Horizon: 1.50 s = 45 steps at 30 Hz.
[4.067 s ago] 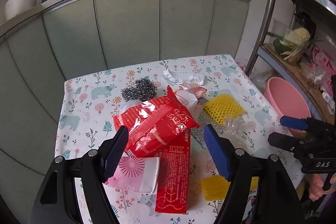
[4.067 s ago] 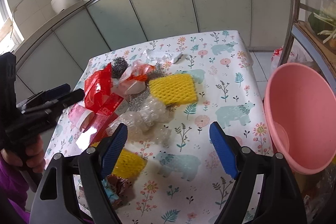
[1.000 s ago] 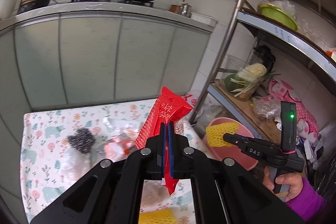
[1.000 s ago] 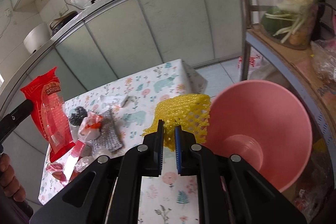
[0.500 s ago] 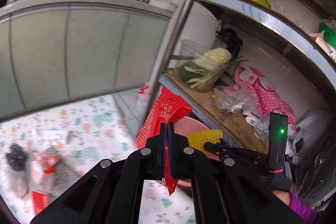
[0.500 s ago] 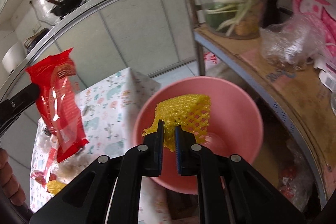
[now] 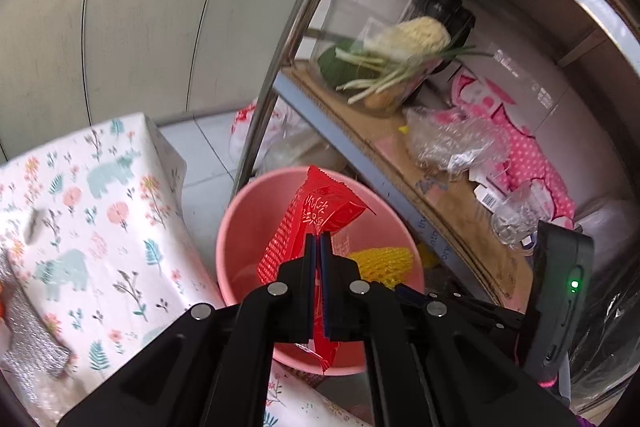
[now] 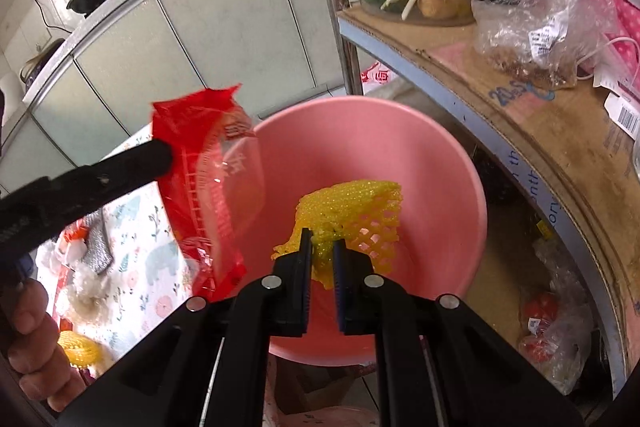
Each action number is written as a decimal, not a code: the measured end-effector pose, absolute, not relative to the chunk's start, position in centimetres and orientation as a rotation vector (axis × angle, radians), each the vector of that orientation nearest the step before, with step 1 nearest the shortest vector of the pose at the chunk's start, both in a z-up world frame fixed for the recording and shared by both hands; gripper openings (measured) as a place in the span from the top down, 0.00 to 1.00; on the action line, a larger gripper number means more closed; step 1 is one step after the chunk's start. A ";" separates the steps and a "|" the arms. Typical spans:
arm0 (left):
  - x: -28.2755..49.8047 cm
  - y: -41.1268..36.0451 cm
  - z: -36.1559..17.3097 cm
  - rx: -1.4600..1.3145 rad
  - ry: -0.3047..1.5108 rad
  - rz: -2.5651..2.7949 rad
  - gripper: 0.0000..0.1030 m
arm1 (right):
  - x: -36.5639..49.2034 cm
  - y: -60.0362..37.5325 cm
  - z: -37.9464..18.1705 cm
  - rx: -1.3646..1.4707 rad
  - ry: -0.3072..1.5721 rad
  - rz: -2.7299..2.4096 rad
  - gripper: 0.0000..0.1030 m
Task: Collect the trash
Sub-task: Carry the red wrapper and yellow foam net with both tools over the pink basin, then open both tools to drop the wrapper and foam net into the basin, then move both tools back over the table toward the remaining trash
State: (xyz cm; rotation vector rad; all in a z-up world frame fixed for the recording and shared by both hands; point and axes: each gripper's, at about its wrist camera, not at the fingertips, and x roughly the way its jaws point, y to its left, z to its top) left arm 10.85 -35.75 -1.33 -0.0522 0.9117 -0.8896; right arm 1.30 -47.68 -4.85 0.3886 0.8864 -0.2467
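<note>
A: Where does the pink basin sit against the two loads?

B: Directly under both, beside the floral table. The red wrapper hangs over its near-left side, the yellow foam net over the middle.

A: Which way does the wrapper run?

B: Long axis roughly upright, tail dangling below the left gripper, which is clenched on its middle. It's glossy, crinkled, partly see-through.

A: And the right gripper?

B: Pinching the net's lower edge; the mesh fans up and right, light and springy. Releasing should drop either piece in; the net looks better centred.
</note>
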 end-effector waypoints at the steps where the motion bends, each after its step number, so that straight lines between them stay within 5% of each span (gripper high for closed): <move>1: 10.9 -35.7 -1.6 -0.050 0.917 -0.888 0.98 | 1.3 -47.7 -5.0 0.387 0.890 -0.249 0.90; 9: 11.3 -36.0 -2.6 -0.040 0.934 -0.869 0.97 | 1.5 -48.2 -6.0 0.389 0.923 -0.266 0.90; 13: 11.3 -36.1 -2.6 -0.043 0.937 -0.863 0.96 | 1.4 -48.4 -6.2 0.390 0.926 -0.267 0.81; 20: 11.3 -35.8 -2.2 -0.062 0.937 -0.863 0.73 | 1.6 -48.5 -5.8 0.382 0.924 -0.260 0.70; 35: 9.5 -33.9 -1.3 0.006 0.926 -0.791 0.58 | 0.5 -47.4 -4.8 0.364 0.907 -0.241 0.68; 38: 8.8 -33.1 -1.0 0.041 0.911 -0.751 0.55 | 0.1 -46.8 -4.5 0.358 0.899 -0.236 0.58; 45: 7.0 -30.6 0.0 0.113 0.851 -0.679 0.50 | -0.6 -44.9 -4.0 0.343 0.898 -0.204 0.56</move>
